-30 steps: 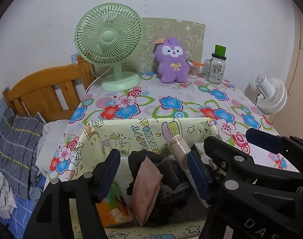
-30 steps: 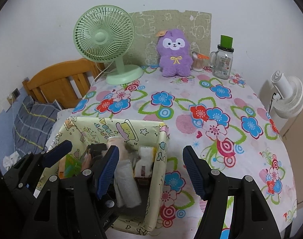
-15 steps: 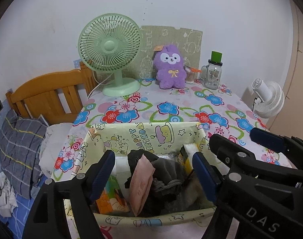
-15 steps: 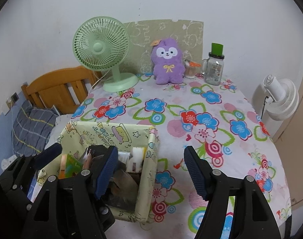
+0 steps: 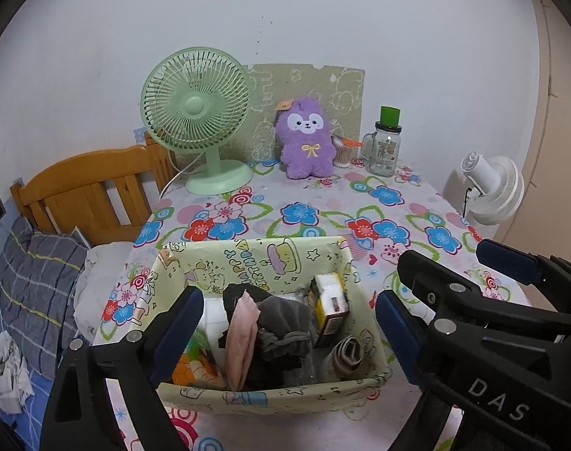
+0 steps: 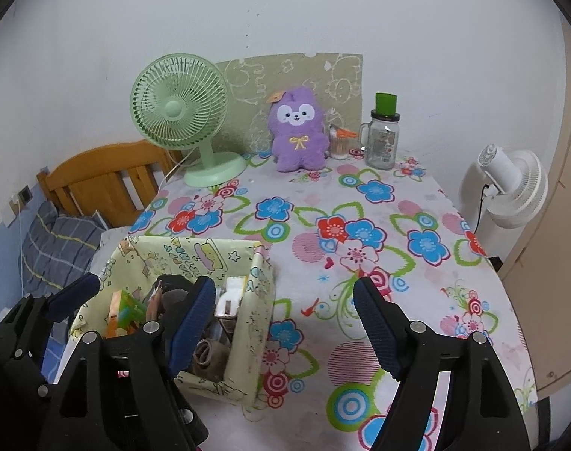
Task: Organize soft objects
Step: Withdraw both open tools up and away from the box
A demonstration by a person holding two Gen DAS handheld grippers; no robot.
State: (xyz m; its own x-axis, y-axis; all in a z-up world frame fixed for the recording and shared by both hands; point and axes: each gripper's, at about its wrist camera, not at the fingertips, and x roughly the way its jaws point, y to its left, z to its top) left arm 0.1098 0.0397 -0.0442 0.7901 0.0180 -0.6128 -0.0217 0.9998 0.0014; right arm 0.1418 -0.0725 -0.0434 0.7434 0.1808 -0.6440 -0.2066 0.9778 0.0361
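Note:
A pale yellow cartoon-print box (image 5: 248,259) (image 6: 261,293) stands at the near left of the flowered table. It holds dark socks (image 5: 281,323), a pink cloth (image 5: 240,334), a rolled grey sock (image 5: 347,353) (image 6: 206,353) and small cartons (image 5: 328,308). A purple plush toy (image 5: 306,139) (image 6: 298,129) sits at the table's far edge. My left gripper (image 5: 289,332) is open and empty above the box. My right gripper (image 6: 285,323) is open and empty, just right of the box.
A green desk fan (image 5: 197,116) (image 6: 180,111) stands far left, a glass jar with a green lid (image 5: 387,143) (image 6: 383,133) far right. A white fan (image 5: 492,188) (image 6: 511,184) stands beyond the table's right edge. A wooden bed headboard (image 5: 86,191) and pillow lie to the left.
Both grippers have drawn back and up from the box. The left gripper let go of a rolled sock, which now lies in the box's right side.

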